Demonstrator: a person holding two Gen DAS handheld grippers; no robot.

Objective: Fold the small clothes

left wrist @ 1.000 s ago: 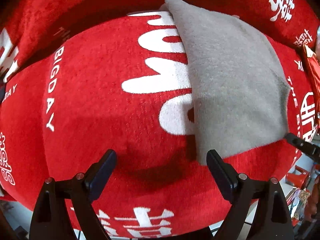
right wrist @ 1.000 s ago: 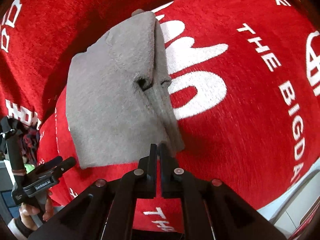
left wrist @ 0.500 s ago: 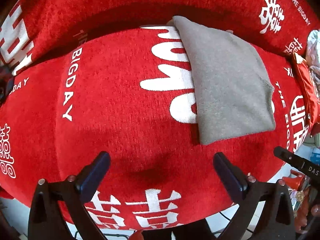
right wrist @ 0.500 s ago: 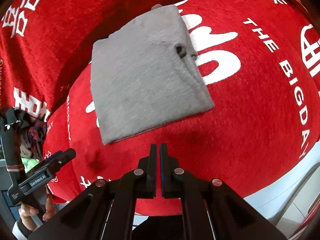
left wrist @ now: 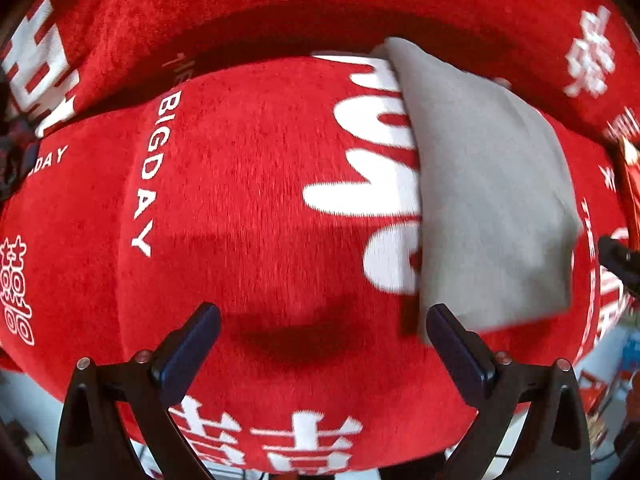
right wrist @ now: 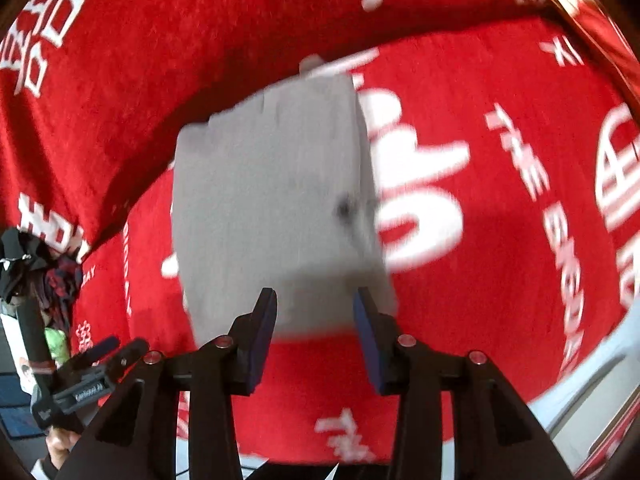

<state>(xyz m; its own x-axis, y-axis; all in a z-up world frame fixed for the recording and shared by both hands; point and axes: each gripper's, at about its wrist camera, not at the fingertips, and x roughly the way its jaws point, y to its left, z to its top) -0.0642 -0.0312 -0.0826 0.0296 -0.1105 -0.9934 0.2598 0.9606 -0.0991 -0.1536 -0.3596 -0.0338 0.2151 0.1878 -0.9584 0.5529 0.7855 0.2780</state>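
A folded grey cloth (left wrist: 488, 184) lies flat on a red blanket (left wrist: 240, 200) printed with white letters. My left gripper (left wrist: 322, 320) hangs over the blanket left of the cloth, open wide and holding nothing; its right fingertip (left wrist: 440, 320) is beside the cloth's near corner. In the right wrist view the grey cloth (right wrist: 272, 200) fills the middle. My right gripper (right wrist: 315, 300) hovers over the cloth's near edge with its jaws opening; that edge shows between them, but the pads do not press on it.
A pile of dark clothes (right wrist: 40, 264) sits at the blanket's left end. A red packet (right wrist: 600, 32) lies at the far right. The blanket's front edge drops to a pale floor (right wrist: 580, 400). A hand (right wrist: 60, 440) holds the left gripper (right wrist: 104, 356).
The right gripper's jaws were shut and have parted, and it has come in over the cloth's near edge. The left gripper opened wider and has shifted toward the cloth.
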